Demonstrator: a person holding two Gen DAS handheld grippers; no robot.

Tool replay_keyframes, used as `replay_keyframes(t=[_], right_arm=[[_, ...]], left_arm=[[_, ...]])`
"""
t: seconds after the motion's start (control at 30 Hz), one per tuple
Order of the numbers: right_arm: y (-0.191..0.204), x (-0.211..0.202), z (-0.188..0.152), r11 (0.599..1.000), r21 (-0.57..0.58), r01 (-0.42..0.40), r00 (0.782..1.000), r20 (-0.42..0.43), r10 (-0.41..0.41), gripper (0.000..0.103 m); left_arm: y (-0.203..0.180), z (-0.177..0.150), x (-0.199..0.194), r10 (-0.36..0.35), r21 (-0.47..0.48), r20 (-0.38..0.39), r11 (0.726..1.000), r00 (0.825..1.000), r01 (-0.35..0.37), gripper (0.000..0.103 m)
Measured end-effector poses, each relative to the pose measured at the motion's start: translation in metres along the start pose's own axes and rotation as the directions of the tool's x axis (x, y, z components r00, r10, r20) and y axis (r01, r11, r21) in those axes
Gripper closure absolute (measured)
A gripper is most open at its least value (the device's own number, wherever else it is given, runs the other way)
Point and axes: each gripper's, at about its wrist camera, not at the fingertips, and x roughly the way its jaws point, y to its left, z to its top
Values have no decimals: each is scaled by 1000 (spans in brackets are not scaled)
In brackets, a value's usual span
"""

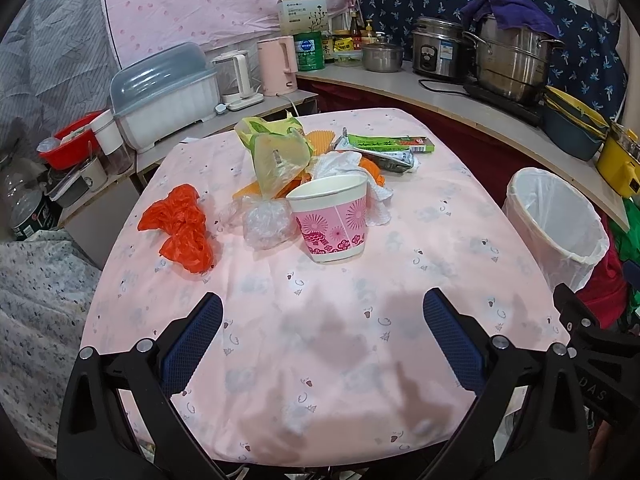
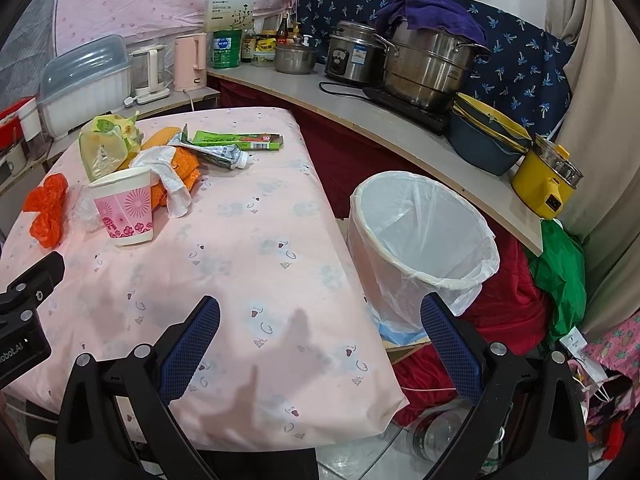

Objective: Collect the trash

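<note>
Trash lies on a pink-clothed table [image 1: 320,340]: a pink paper cup [image 1: 332,220], an orange plastic bag [image 1: 180,226], a crumpled clear wrap [image 1: 266,220], a yellow-green bag [image 1: 276,148], white tissue [image 1: 344,164], a green box [image 1: 390,143] and a squeezed tube [image 1: 384,157]. A white lined bin [image 1: 556,224] stands right of the table. My left gripper [image 1: 322,336] is open and empty over the near cloth. My right gripper [image 2: 320,340] is open and empty above the table's right edge, with the bin [image 2: 424,236] just ahead and the cup [image 2: 126,208] far left.
A counter [image 2: 360,120] curves behind and to the right with steel pots [image 2: 428,68], a rice cooker [image 2: 352,58], a yellow pot [image 2: 548,184], kettles and jars. A dish box [image 1: 164,92] and red basket [image 1: 72,140] sit at left. Red and green cloth [image 2: 556,272] lie beyond the bin.
</note>
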Motion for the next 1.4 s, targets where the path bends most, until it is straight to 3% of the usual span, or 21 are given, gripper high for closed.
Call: replay_keyframes(t=[1.4], right_arm=[[-10, -7, -1, 1000, 16, 12, 1000, 24, -12, 7]], left_arm=[[-8, -1, -10, -10, 18, 22, 1000, 1000, 9, 7]])
